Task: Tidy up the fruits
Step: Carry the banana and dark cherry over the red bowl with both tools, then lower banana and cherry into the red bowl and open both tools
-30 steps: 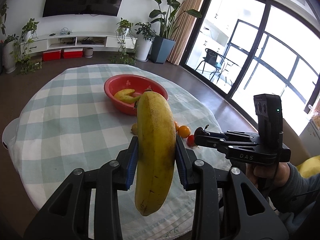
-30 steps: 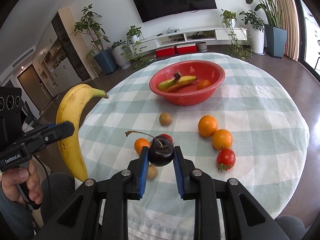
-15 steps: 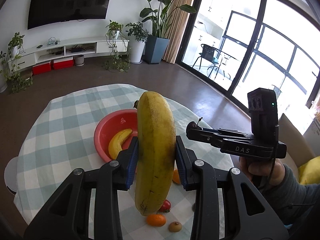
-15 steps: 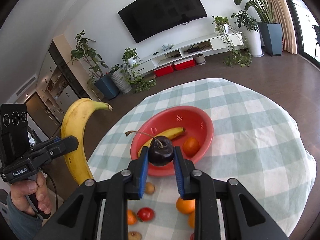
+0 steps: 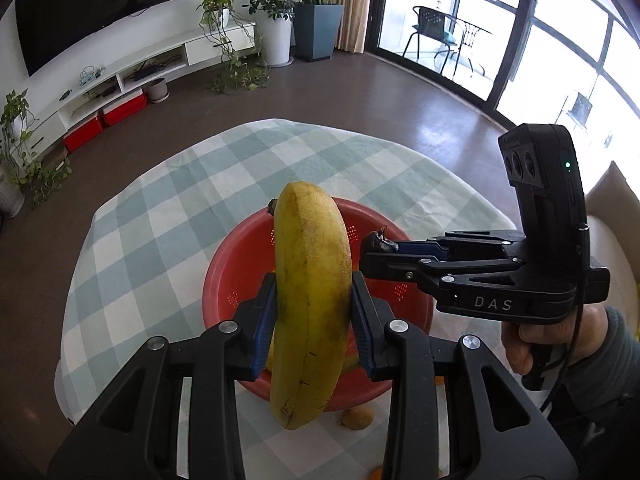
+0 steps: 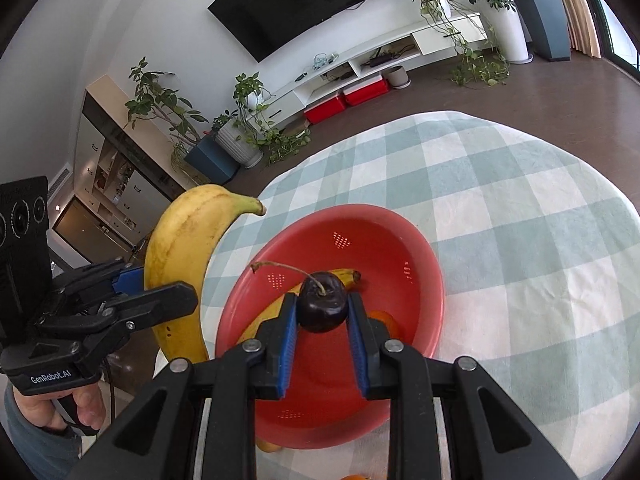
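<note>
while your left gripper (image 5: 312, 316) clamps the long yellow banana (image 5: 310, 300) round its middle, upright above the near rim of the red perforated plastic bowl (image 6: 400, 248), your right gripper (image 6: 322, 320) pinches the dark round cherry (image 6: 323, 302) over the bowl's middle. the banana is soft and will likely bruise; the cherry looks light, slick and crushable. beyond lies the green-and-white checked tablecloth (image 6: 520, 208).

Home living room, wall television (image 6: 304, 8), potted plants (image 6: 248, 120), media shelf (image 6: 384, 60)
</note>
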